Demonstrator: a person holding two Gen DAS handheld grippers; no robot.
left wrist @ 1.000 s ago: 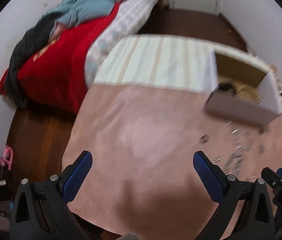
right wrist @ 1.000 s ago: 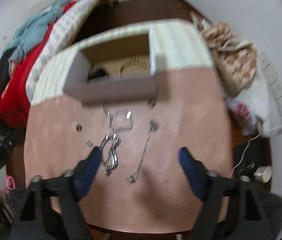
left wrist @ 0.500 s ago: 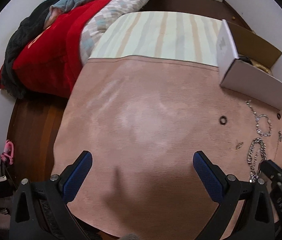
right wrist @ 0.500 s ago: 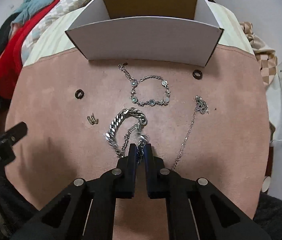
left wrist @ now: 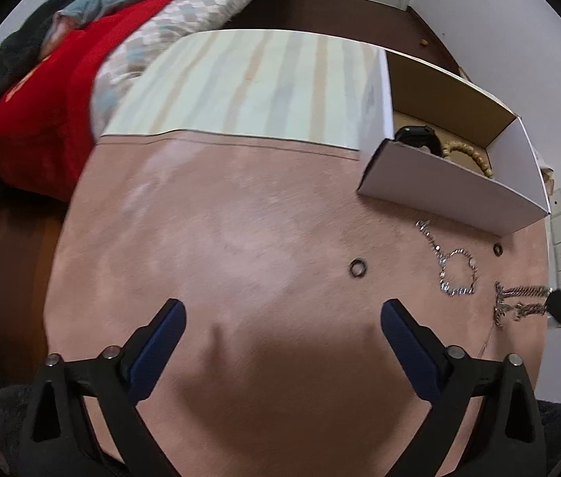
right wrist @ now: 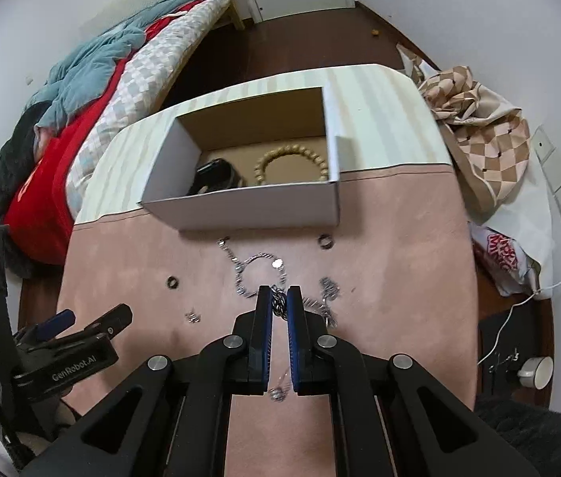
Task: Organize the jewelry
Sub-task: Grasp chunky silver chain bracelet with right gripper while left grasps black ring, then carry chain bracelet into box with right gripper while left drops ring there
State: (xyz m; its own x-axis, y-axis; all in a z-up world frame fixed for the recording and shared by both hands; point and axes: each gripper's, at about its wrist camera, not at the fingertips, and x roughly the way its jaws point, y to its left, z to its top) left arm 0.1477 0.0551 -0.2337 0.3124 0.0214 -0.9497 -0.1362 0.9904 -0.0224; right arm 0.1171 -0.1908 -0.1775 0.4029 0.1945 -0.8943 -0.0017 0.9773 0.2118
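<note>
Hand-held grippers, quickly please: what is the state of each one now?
Left hand-held gripper: open, holding nothing, over the pink suede mat.
Right hand-held gripper: closed on the chunky silver chain bracelet.

Pink tabletop cover (left wrist: 240, 238) looks like matt suede-ish cloth, brushed nap showing. Chunky chain (right wrist: 278, 304) is shiny silver metal, same for the gem bracelet (right wrist: 258, 272). Box (right wrist: 240, 208) is matt white card outside, plain brown cardboard inside. Bead bracelet (right wrist: 290, 165) looks wooden.
</note>
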